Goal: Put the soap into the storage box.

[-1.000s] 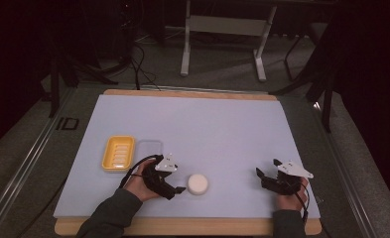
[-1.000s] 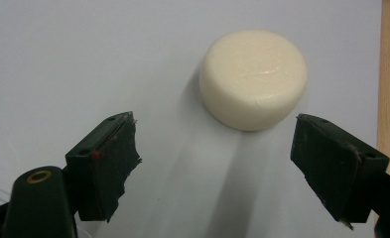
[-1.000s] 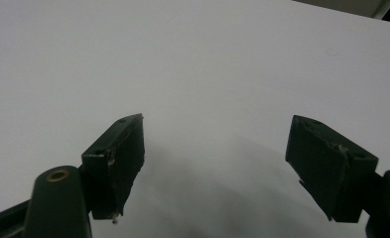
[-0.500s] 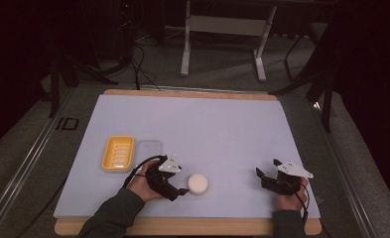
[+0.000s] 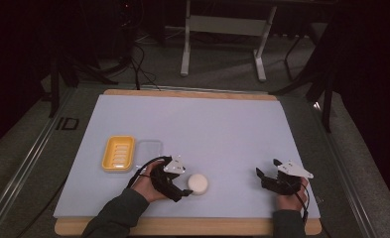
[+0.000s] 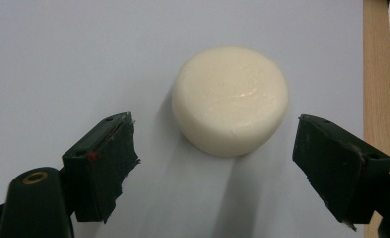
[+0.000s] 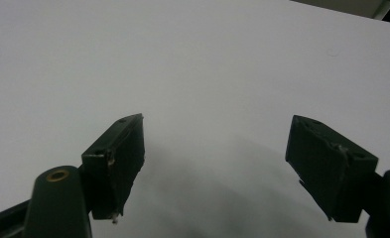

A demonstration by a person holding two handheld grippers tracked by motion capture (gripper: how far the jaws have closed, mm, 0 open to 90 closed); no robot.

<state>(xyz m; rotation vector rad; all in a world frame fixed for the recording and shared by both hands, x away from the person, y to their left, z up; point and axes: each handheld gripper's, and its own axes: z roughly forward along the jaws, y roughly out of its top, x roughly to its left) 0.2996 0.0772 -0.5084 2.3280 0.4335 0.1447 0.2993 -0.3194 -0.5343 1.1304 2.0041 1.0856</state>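
Table [image 5: 192, 119]: pale blue mat on wooden board.
Yellow soap dish [image 5: 118, 153]: near mat's left edge, empty, well apart from soap.
Right gripper [image 5: 263, 177]: resting at near right; jaws apart, nothing between.
Left gripper [image 5: 182, 183]: jaws wide, just been opening, pads clear of soap.
Round white soap bar [image 6: 230, 106]: flat on mat, just ahead of left jaws.

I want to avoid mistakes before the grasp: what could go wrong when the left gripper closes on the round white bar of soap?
1. The soap sits ahead of the left gripper, whose jaws have just been opening; closing now could catch only its near edge.
2. Its curved side looks smooth, so it could slip out sideways.
3. It lies near the wooden table edge, so a push might send it off.
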